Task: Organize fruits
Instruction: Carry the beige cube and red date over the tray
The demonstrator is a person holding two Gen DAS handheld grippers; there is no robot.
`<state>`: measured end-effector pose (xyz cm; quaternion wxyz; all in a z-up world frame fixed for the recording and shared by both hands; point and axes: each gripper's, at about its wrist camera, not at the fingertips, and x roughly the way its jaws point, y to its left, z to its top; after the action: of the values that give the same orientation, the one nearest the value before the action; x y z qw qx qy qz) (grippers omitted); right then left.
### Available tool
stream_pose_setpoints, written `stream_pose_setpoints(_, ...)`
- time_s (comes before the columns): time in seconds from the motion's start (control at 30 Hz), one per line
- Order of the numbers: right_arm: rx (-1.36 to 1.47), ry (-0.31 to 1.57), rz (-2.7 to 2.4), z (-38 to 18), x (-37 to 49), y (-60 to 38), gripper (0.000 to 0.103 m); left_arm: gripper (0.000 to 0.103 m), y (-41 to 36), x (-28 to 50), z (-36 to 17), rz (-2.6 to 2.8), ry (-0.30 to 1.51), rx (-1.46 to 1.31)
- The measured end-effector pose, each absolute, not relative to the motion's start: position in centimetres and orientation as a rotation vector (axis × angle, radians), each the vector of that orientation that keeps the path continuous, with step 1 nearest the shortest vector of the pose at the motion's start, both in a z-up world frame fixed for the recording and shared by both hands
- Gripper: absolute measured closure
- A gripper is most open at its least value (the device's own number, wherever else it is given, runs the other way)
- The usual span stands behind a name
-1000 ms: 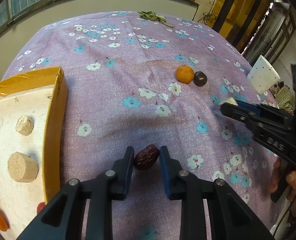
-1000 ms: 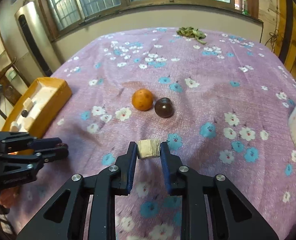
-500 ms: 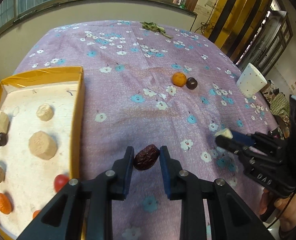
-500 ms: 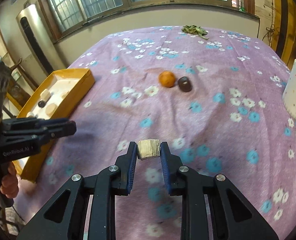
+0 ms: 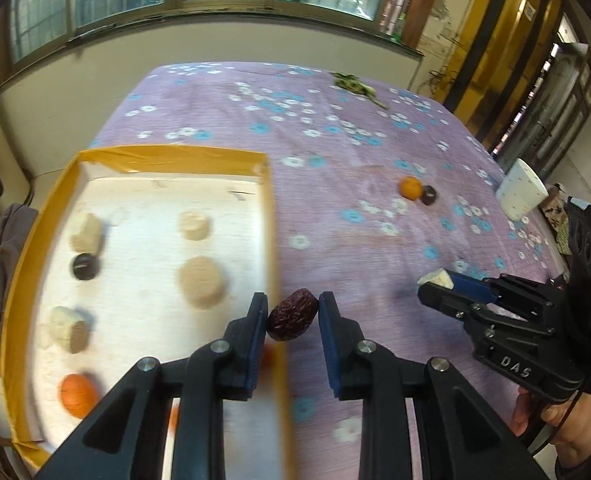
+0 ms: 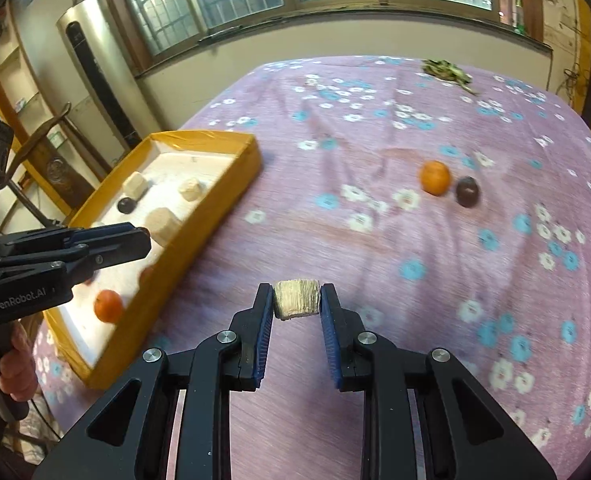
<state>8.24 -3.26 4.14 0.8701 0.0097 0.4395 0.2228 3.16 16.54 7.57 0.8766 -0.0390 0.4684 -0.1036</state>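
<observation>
While my left tongs (image 5: 292, 314) clench the date (image 5: 292, 315) over the tray's (image 5: 269, 216) right wall, the bare tray floor lies at ten o'clock.

Both claws are matte black plastic with blue ribbed pads and silver screw heads at the pivots. The left claw (image 6: 145, 236) carries white "GenRobot.AI" lettering at the frame's left; the right claw (image 5: 435, 284) shows "DAS" at lower right, with a thin black cable below the grip.
</observation>
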Motion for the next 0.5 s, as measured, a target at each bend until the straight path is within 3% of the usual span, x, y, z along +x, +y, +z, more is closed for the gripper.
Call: stream_pose_setpoints(0.5, -0.004, 0.904, 0.562, 5.5, 11.3, 4.6, 0.080, 0.074, 26.6, 5.0, 7.5, -0.043, 0.972, -0.080)
